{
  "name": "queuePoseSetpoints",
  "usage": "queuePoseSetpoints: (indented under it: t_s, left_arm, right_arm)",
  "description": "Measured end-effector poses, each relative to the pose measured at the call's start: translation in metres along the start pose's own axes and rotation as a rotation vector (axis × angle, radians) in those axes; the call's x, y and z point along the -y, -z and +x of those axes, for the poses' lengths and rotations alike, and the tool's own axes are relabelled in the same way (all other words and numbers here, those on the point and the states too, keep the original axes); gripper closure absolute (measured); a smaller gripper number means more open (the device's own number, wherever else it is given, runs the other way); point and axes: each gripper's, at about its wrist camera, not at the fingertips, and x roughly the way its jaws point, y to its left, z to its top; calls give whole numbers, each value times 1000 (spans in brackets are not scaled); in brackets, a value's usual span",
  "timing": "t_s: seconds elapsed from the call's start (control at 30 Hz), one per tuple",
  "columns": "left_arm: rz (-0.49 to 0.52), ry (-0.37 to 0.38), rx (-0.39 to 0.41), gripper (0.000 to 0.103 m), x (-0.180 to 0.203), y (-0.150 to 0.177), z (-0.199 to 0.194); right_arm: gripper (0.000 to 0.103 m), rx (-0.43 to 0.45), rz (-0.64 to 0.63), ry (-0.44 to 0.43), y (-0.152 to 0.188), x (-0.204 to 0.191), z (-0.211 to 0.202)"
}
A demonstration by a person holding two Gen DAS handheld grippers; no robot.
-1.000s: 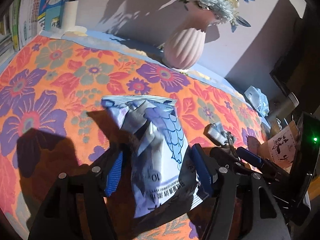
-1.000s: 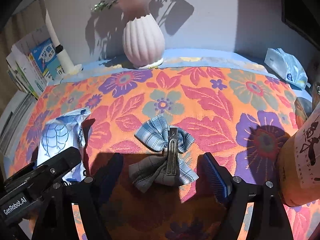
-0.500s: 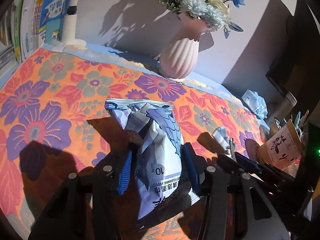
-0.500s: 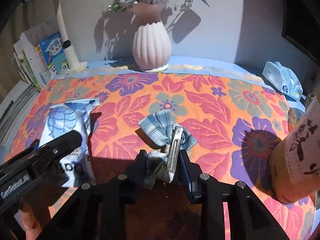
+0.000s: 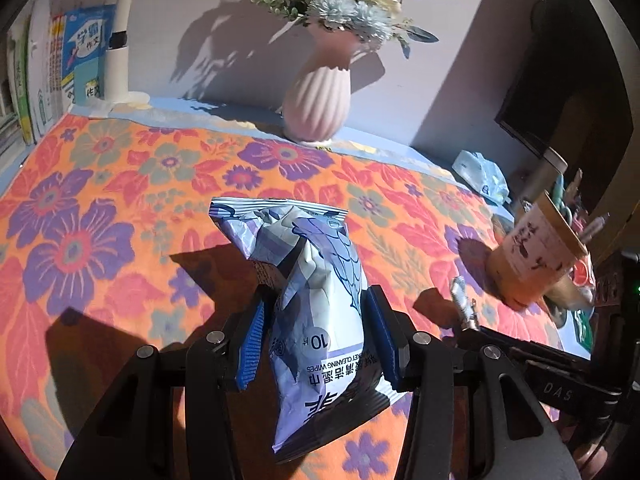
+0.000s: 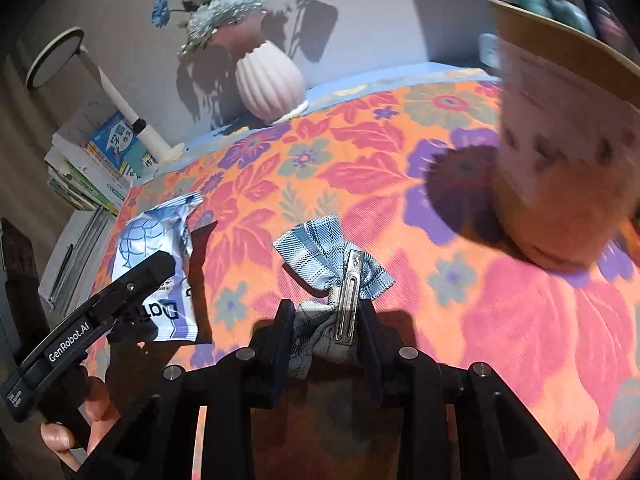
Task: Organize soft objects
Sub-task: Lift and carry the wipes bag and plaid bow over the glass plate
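The left gripper (image 5: pixel 316 340) is squeezing the crinkly blue-and-white wipes packet (image 5: pixel 316 304) between its fingers, while the right gripper (image 6: pixel 326 336) is pinching the blue plaid fabric bow clip (image 6: pixel 332 264), both seemingly ready for tidying away.

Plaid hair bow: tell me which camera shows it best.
The right wrist view. There the plaid hair bow sits centred, its silver clip facing the camera, pinched at its lower end by the right gripper. The left wrist view catches only its clip end poking up at the right, beside the wipes packet.
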Motion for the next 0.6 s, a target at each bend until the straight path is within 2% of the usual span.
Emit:
queuePoseSetpoints:
  t_s: [0.17, 0.37, 0.47, 0.6]
  left_arm:
    - [6, 17, 2, 58, 9, 7, -12]
    - [65, 35, 19, 58, 31, 12, -29]
    - [91, 46, 23, 58, 42, 14, -36]
    - [142, 56, 41, 58, 64, 18, -49]
  right_arm:
    - [72, 27, -5, 22, 10, 2, -22]
    - [72, 56, -1, 30, 12, 4, -46]
    - [72, 19, 38, 28, 14, 10, -51]
    - [72, -45, 133, -23, 19, 28, -58]
